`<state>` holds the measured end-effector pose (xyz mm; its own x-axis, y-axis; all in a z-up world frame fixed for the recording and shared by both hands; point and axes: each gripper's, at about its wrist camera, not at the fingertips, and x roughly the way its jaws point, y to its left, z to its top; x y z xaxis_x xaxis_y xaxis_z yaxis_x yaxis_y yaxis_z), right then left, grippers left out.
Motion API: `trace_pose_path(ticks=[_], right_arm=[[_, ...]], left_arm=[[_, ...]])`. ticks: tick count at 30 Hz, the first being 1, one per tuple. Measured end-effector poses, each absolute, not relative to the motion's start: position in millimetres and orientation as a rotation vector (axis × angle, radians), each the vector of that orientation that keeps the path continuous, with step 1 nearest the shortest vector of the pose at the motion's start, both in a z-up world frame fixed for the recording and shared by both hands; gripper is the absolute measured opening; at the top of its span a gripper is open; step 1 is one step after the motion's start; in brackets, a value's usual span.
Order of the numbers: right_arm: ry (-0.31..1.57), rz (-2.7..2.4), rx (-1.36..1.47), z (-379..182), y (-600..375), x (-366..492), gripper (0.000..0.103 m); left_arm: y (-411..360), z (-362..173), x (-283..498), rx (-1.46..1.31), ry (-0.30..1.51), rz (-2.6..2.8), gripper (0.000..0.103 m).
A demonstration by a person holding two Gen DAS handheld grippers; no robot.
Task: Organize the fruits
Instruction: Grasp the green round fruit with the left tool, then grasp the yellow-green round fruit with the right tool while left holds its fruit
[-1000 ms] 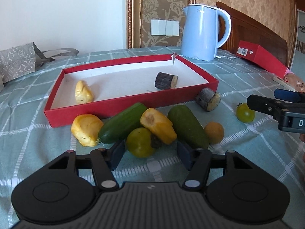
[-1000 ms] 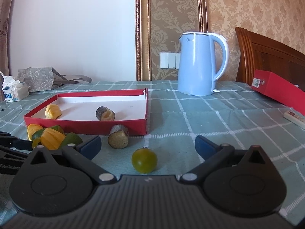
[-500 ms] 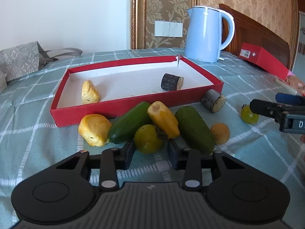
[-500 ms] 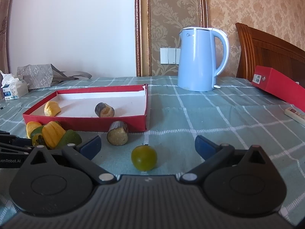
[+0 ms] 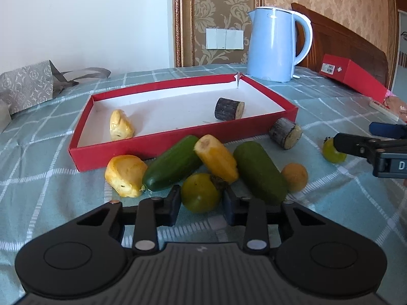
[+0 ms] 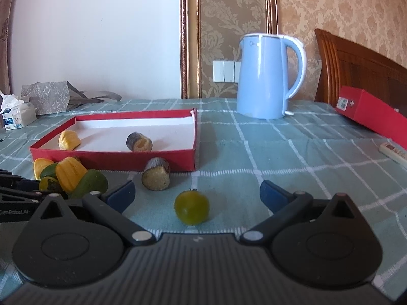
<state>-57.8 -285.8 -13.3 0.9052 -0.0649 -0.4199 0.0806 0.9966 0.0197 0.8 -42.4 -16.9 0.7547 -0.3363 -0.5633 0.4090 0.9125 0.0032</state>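
Note:
My left gripper (image 5: 201, 202) is shut on a yellow-green round fruit (image 5: 199, 193) at the front of a fruit pile: two green cucumbers (image 5: 173, 166), yellow pieces (image 5: 216, 157) and a small orange fruit (image 5: 295, 176). Behind stands a red tray (image 5: 178, 139) holding a yellow piece (image 5: 119, 125) and a dark log-like piece (image 5: 229, 108). My right gripper (image 6: 197, 194) is open, with a second green round fruit (image 6: 191, 207) on the cloth between its fingers. A log piece (image 6: 155, 174) lies before the tray (image 6: 114, 157).
A blue kettle (image 6: 267, 76) stands behind the tray. A red box (image 6: 371, 113) and a remote (image 6: 393, 151) lie at the right. A grey bag (image 6: 48, 96) and tissue pack (image 6: 16, 115) sit at the left. Checked green cloth (image 6: 292, 165) covers the table.
My left gripper moved forward and its fingers closed around the yellow-green fruit. My right gripper stayed open and edged slightly closer to the other green fruit.

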Motion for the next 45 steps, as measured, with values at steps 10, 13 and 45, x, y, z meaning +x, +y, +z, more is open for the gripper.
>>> trace_pose_path(ticks=[10, 13, 45], right_arm=[[0.485, -0.087, -0.033, -16.0, -282.2, -55.2, 0.092], [0.514, -0.063, -0.051, -17.7, -278.1, -47.2, 0.082], [0.589, -0.057, -0.025, -24.7, -275.2, -17.1, 0.032]], left_arm=[[-37.2, -16.0, -2.4, 0.092, 0.588, -0.432, 0.032], [-35.0, -16.1, -3.6, 0.078, 0.591, -0.437, 0.032], [-29.0, -16.2, -5.5, 0.056, 0.585, -0.431, 0.032]])
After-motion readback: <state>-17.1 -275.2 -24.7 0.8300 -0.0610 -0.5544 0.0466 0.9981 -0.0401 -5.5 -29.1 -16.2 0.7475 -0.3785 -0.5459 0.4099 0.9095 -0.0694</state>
